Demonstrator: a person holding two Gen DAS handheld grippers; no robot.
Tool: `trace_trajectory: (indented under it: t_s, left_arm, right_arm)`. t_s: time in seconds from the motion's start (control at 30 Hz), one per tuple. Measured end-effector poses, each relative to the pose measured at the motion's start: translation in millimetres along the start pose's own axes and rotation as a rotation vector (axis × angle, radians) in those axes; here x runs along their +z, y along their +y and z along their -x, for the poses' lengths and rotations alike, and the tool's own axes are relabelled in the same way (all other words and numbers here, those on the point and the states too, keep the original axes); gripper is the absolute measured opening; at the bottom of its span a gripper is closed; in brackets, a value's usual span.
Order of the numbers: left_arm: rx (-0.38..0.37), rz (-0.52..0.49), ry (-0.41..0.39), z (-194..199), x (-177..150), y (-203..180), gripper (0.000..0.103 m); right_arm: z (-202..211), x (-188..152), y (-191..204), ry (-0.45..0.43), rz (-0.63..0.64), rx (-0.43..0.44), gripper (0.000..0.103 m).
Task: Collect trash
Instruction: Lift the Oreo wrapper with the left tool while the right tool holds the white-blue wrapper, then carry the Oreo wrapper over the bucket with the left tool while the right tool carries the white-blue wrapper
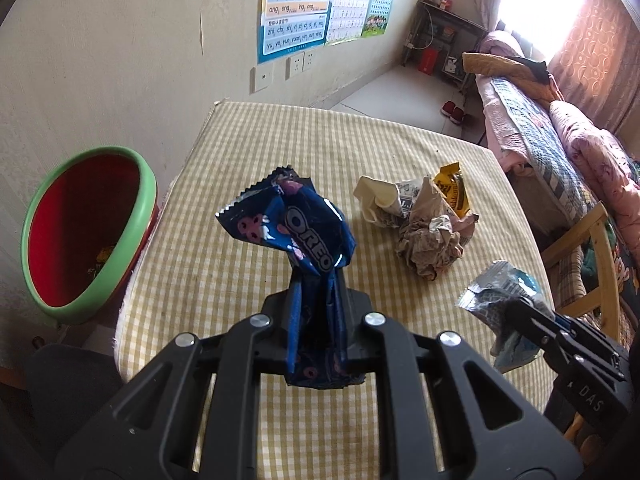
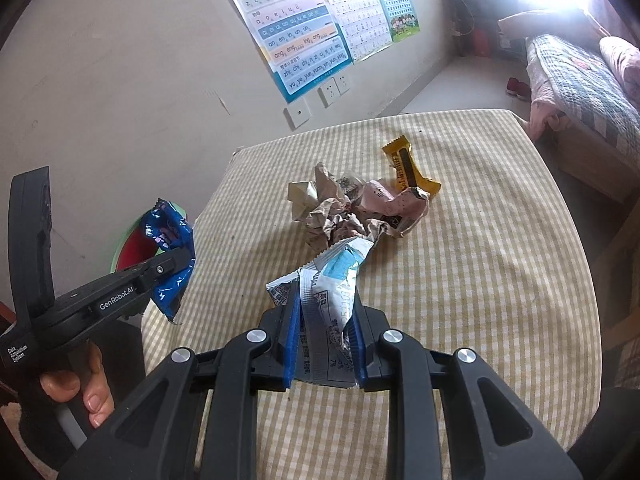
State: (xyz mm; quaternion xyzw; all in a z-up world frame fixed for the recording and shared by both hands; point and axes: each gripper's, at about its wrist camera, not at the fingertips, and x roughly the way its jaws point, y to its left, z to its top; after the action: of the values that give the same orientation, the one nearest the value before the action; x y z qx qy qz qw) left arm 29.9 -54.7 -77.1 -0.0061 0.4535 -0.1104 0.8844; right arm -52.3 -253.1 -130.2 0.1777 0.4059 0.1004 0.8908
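My left gripper (image 1: pixel 316 300) is shut on a blue Oreo wrapper (image 1: pixel 296 228), held up above the checked table (image 1: pixel 224 280). From the right wrist view the same gripper (image 2: pixel 176 268) and blue wrapper (image 2: pixel 170 236) hang over the table's left edge, near the bin (image 2: pixel 128 248). My right gripper (image 2: pixel 326 320) is shut on a silver and blue wrapper (image 2: pixel 340 276), also seen at lower right in the left wrist view as the silver wrapper (image 1: pixel 500 288). A red bin with a green rim (image 1: pixel 88 228) stands left of the table.
A heap of crumpled paper (image 1: pixel 430 244) with a cream scrap (image 1: pixel 376 196), a pink wrapper (image 2: pixel 396 204) and a yellow wrapper (image 2: pixel 408 168) lies mid-table. A wall with posters (image 1: pixel 296 4) is behind. A bed (image 1: pixel 560 152) and a wooden chair (image 1: pixel 592 264) stand to the right.
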Motion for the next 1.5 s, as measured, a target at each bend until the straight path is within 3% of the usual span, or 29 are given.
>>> trace_trajectory:
  t_s: [1.13,1.5]
  left_arm:
    - [-0.014,0.076,-0.012,2.0,-1.7,32.1,0.014]
    - [-0.002,0.100,-0.044,11.2,2.8,46.4,0.014]
  right_arm:
    - [-15.1,4.1,37.4,0.048,0.074,0.030,0.023]
    - [-20.8,22.3,59.9,0.034,0.107,0.061,0.023]
